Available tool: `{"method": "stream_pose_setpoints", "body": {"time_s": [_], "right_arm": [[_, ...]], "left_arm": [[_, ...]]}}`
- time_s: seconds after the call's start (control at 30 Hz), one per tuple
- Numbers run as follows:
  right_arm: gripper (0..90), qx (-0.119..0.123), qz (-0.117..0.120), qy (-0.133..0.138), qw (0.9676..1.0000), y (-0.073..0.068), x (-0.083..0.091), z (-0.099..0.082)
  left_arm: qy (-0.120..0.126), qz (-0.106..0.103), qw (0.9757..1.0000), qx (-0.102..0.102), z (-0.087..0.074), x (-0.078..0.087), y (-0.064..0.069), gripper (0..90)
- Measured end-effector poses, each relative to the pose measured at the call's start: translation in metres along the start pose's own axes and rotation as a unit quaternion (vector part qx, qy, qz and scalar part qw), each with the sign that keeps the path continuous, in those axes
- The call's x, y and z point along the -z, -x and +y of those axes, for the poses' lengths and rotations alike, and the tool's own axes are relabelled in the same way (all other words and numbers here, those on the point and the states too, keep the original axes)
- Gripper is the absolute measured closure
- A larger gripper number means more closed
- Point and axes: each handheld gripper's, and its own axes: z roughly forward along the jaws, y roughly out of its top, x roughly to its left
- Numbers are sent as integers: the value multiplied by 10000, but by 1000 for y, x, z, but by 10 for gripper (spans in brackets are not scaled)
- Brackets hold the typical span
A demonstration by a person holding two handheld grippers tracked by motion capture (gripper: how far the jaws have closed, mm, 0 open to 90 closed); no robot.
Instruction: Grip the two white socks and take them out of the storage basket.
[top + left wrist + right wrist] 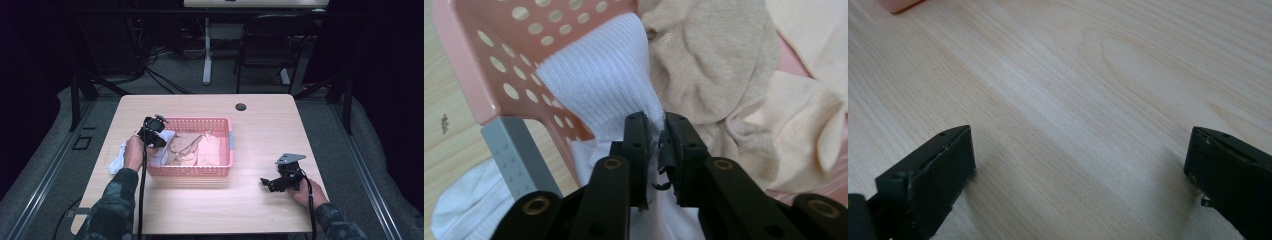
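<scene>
One white sock (pixel 599 85) is draping over the pink basket (pixel 197 171) rim, the left tool (pixel 655 131) pinching it, seemingly loading; the right tool (pixel 1080 175) is resting agape on the desk (pixel 1088 75).

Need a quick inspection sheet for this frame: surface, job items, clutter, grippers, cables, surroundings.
Surface: light wooden table, with a dark round hole near the far edge.
Job's things: pink basket holding beige cloths; white sock draped over the basket's left rim, part of it lying on the table outside.
Clutter: nothing seen.
Grippers: left gripper shut on the white sock at the basket's left end; right gripper open, low over bare table to the right of the basket.
Cables: one trails from each gripper toward the person.
Surroundings: dark room, chair and desk leg behind the table.
</scene>
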Motion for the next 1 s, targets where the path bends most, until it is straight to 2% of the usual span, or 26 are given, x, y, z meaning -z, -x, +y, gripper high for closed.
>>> {"method": "stream_pose_setpoints", "body": {"time_s": [0.33,1.0], "right_arm": [[0,0,-1,-1,10000,0,0,0],[0,0,0,0,10000,0,0,0]], "left_arm": [[329,-73,9994,-82,0,27,0,851],[674,-117,9974,-225,7,66,4,858]]}}
